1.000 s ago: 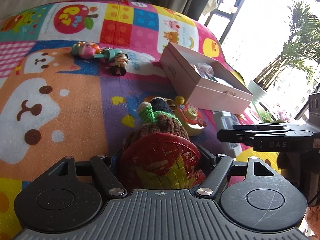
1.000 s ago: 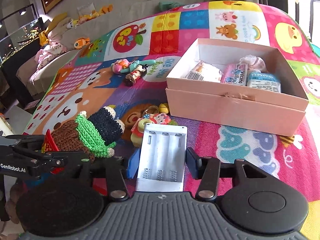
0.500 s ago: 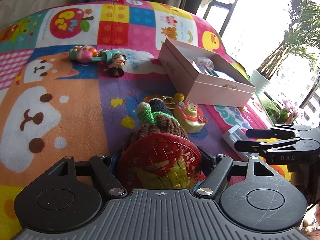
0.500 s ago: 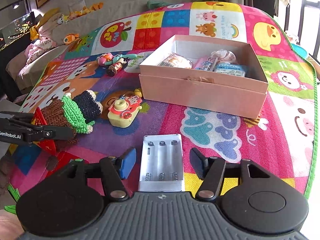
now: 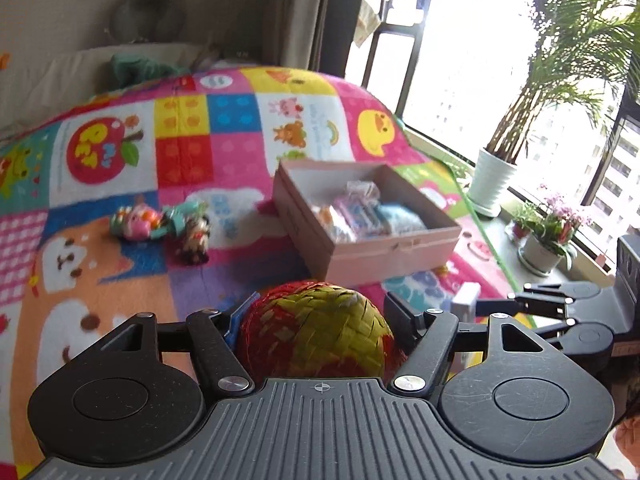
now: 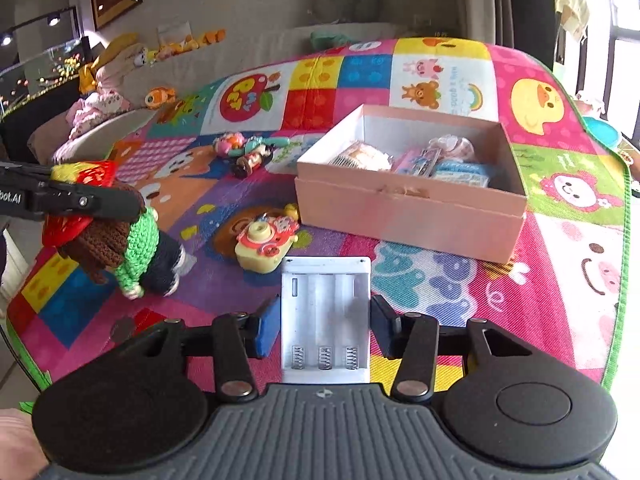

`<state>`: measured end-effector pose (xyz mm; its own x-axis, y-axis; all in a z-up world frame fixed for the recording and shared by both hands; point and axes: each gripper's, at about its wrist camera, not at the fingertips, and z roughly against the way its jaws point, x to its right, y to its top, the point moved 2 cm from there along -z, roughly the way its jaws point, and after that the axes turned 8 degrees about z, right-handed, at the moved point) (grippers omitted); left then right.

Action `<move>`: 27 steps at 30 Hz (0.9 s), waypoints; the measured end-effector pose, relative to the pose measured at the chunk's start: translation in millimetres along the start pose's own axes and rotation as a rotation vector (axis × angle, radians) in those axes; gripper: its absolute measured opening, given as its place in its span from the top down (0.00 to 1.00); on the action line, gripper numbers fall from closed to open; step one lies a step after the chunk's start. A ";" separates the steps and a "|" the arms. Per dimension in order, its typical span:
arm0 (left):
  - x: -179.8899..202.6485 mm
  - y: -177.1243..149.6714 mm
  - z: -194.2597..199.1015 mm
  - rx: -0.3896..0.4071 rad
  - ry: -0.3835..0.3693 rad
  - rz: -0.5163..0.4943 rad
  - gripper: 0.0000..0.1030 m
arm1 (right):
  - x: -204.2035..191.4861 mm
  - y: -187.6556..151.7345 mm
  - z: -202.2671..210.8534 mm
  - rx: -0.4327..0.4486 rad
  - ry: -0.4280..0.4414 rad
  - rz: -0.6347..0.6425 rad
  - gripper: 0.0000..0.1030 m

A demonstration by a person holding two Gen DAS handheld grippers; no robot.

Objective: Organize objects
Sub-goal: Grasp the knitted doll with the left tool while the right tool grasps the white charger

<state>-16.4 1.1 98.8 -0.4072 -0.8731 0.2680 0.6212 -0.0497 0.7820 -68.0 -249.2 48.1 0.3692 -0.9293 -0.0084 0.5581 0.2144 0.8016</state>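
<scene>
Your left gripper (image 5: 320, 320), whose jaws have just been closing, clamps the red-and-yellow woven straw hat (image 5: 320, 332) of a crocheted doll in a green sweater (image 6: 136, 244), which hangs clear of the colourful patchwork play mat (image 6: 560, 272). Your right gripper (image 6: 325, 322), also just closing, pinches the white plastic three-slot battery holder (image 6: 325, 316) by its sides above the mat's near edge. The open pink cardboard box (image 6: 400, 216) lies beyond it, with a yellow toy camera (image 6: 264, 244) near its left corner.
</scene>
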 end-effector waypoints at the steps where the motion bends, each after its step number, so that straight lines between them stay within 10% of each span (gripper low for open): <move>1: 8.2 14.3 -5.8 0.020 -0.001 -0.028 0.36 | 4.6 1.4 5.3 0.021 -0.008 -0.012 0.54; 6: 47.8 82.9 -50.3 0.130 0.014 -0.140 0.43 | 25.8 3.8 22.6 0.093 -0.034 -0.070 0.54; 13: 62.9 156.1 -134.0 0.171 -0.027 -0.036 0.43 | 49.7 -2.1 23.3 0.108 -0.058 -0.114 0.54; 27: 20.3 94.6 -121.9 0.127 0.029 0.017 0.47 | 65.5 -9.9 10.6 0.095 -0.041 -0.186 0.54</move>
<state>115.7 -80.4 109.7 -0.3764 -0.8871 0.2671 0.5371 0.0259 0.8431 -57.2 -315.4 46.0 0.2350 -0.9621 -0.1383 0.5404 0.0110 0.8413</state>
